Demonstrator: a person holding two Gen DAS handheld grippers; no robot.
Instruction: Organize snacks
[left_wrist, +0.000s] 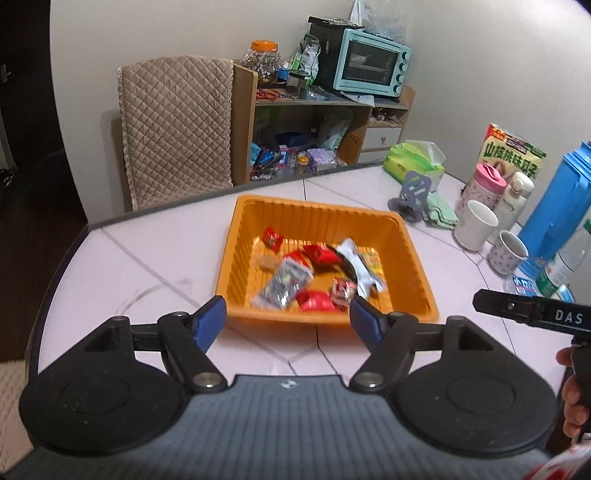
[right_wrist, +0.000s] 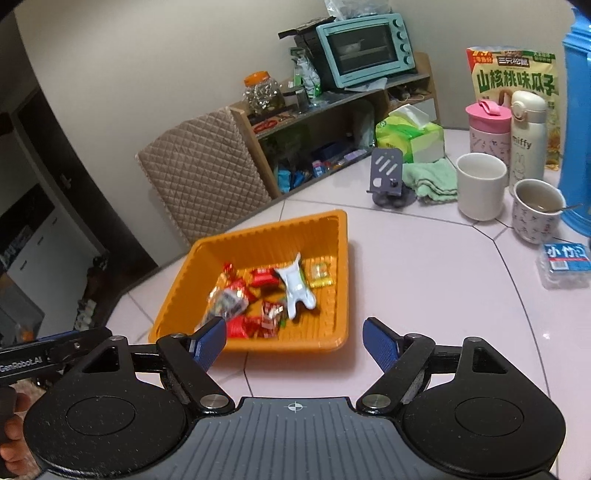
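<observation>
An orange plastic basket (left_wrist: 314, 210) stands on the pale tiled table and also shows in the right wrist view (right_wrist: 258, 236). Inside lie several wrapped snacks: red packets (left_wrist: 321, 254), a silver packet (left_wrist: 284, 284), a white wrapper (left_wrist: 354, 262) and a yellow one (right_wrist: 319, 275). My left gripper (left_wrist: 288, 319) is open and empty, just in front of the basket's near wall. My right gripper (right_wrist: 293, 341) is open and empty, at the basket's near right corner. The right gripper's body shows at the right edge of the left wrist view (left_wrist: 532, 314).
Along the table's right side stand a white mug (right_wrist: 480, 184), a patterned cup with a spoon (right_wrist: 535, 210), two flasks (right_wrist: 526, 140), a blue jug (left_wrist: 557, 206), a tissue pack (right_wrist: 410, 136), a green cloth (right_wrist: 428, 179), a phone stand (right_wrist: 386, 173) and a snack bag (right_wrist: 513, 74). A quilted chair (left_wrist: 177, 129) and shelf with oven (left_wrist: 373, 61) are behind.
</observation>
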